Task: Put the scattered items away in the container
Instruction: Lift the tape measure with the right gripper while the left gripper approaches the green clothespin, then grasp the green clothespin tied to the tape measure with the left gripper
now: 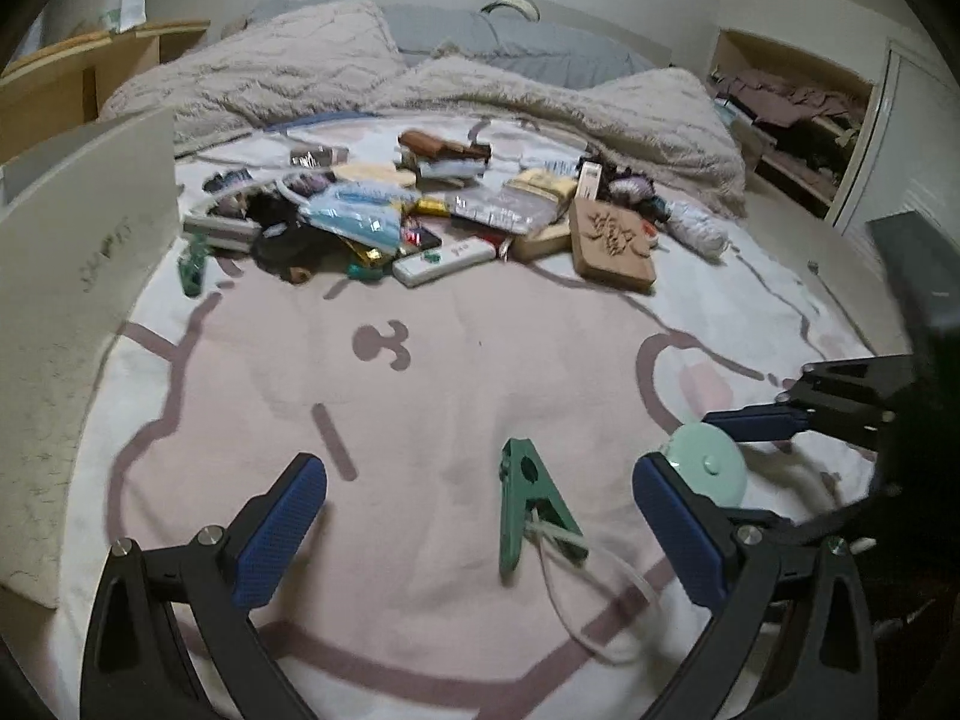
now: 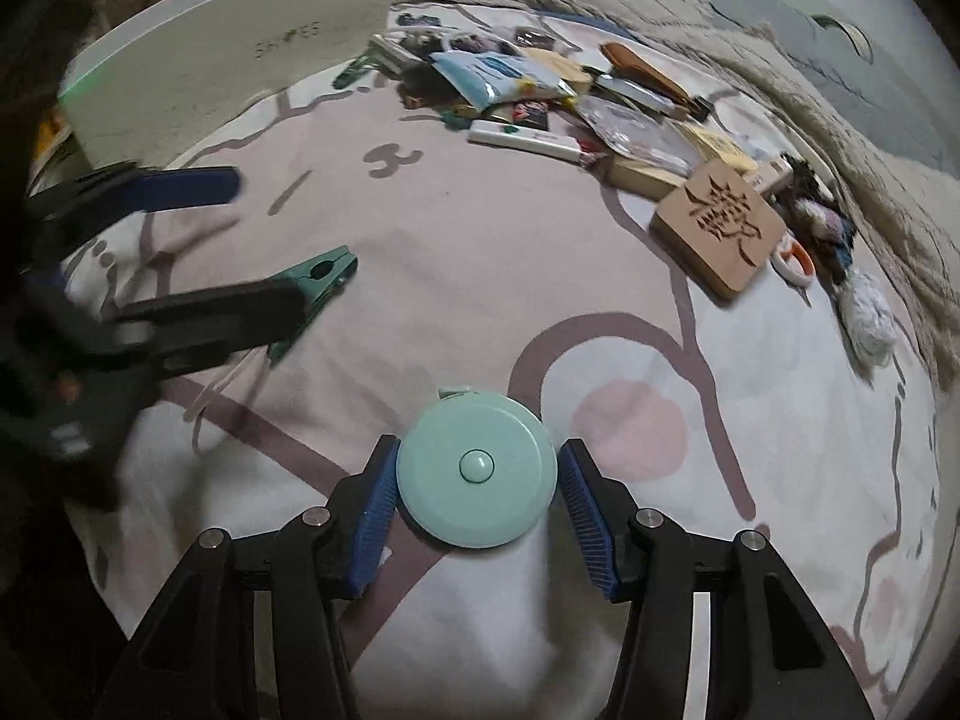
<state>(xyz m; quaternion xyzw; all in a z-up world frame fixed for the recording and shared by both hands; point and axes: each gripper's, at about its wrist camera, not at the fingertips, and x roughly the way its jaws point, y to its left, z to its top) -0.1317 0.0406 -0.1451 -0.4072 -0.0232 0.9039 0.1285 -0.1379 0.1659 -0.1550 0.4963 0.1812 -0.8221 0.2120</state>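
Bed with pink cartoon blanket (image 1: 420, 396), clutter heap (image 1: 420, 216) at far end, white container (image 1: 78, 300) at left.

Right gripper (image 2: 477, 474) brackets mint round tape measure (image 2: 476, 468), pads flanking its rim, contact unclear. Likely light, rigid, smooth; grip across the rim. Left gripper (image 1: 480, 522) wide around green clothespin (image 1: 531, 504) with cord: stiff, light.

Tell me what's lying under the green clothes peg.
The green clothes peg lies on the pink-and-white blanket, with a thin white cord trailing from its jaws. Whatever sits directly beneath the peg's body is hidden.
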